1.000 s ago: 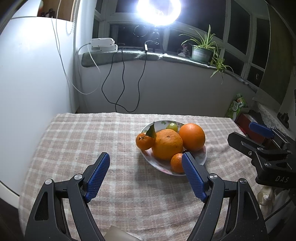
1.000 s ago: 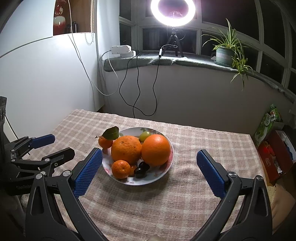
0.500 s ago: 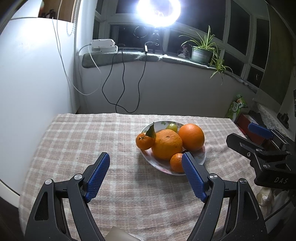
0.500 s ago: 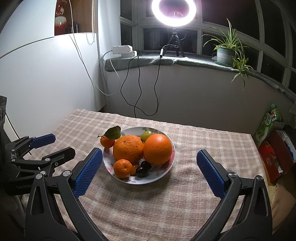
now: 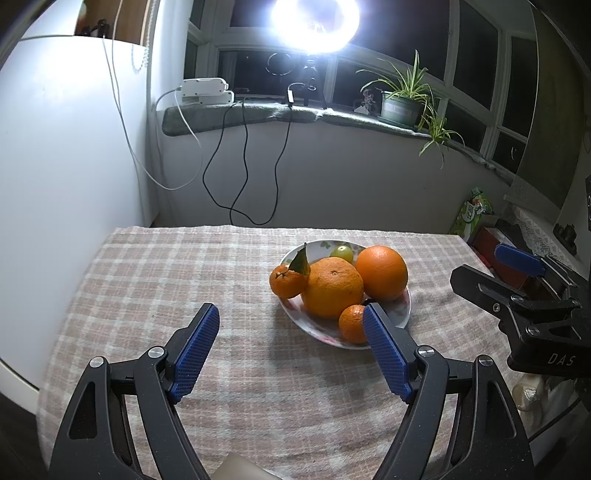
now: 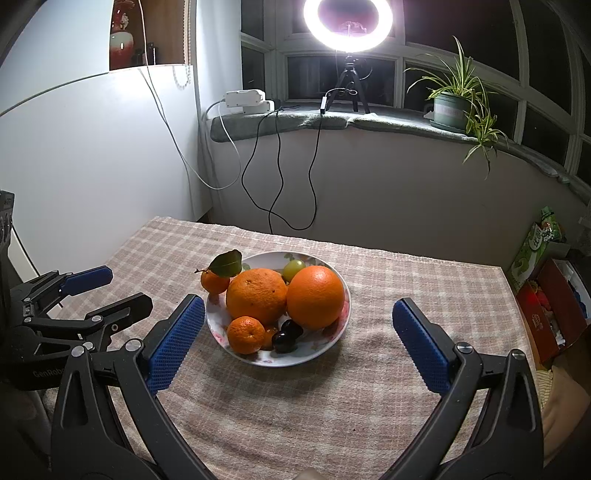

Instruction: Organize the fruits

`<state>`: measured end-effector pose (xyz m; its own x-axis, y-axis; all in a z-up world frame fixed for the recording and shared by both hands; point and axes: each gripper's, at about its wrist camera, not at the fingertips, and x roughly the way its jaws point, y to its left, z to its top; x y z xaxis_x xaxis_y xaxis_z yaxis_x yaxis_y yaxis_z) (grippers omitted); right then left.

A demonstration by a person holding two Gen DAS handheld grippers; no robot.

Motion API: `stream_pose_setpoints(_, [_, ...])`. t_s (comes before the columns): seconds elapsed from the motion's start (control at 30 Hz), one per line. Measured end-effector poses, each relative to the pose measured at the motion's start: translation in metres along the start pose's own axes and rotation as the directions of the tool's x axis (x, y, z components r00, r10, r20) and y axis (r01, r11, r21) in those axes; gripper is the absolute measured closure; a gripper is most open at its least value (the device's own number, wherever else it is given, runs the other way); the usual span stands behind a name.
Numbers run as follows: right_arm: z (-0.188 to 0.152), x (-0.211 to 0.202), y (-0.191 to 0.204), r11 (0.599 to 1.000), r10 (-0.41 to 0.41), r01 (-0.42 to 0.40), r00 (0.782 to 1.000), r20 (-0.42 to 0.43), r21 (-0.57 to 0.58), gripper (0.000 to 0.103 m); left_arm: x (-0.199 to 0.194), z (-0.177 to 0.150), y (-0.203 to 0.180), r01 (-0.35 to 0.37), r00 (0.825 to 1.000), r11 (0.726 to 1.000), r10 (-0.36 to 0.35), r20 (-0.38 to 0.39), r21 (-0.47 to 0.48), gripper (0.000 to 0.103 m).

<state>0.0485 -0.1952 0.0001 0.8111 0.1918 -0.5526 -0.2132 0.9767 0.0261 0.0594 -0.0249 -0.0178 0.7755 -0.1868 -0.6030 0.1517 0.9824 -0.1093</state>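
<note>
A flowered white plate (image 6: 325,343) (image 5: 402,314) sits mid-table, piled with fruit. On it are a rough large orange (image 6: 256,295) (image 5: 332,288), a smooth large orange (image 6: 316,297) (image 5: 381,272), a small mandarin (image 6: 245,335) (image 5: 351,323), a leafed mandarin (image 6: 215,281) (image 5: 287,282) at the left rim, a green grape (image 6: 293,269) (image 5: 341,253) and dark grapes (image 6: 286,335). My left gripper (image 5: 291,350) is open, near-left of the plate. My right gripper (image 6: 299,347) is open, its pads either side of the plate's near edge. Both hold nothing.
A checked cloth (image 6: 406,288) covers the table. A white cabinet (image 5: 55,166) stands on the left. Cables (image 6: 280,184) hang from the sill, which holds a ring light (image 6: 349,22) and a potted plant (image 6: 452,107). Boxes (image 6: 546,295) crowd the floor at right.
Both grippers have drifted slightly; the plate sits a little lower and nearer in the right wrist view. Fruit has not moved and both jaws stay open.
</note>
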Motion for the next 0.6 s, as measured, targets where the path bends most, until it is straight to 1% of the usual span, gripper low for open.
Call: stream_pose_setpoints(0.6, [-0.0011,-0.0005,0.0038,1.000,0.004,-0.004,1.000,-0.003,0.003,0.000,-0.0004,-0.0006,0.0000,-0.001,1.000,1.000,0.001,0.001,0.000,0.023])
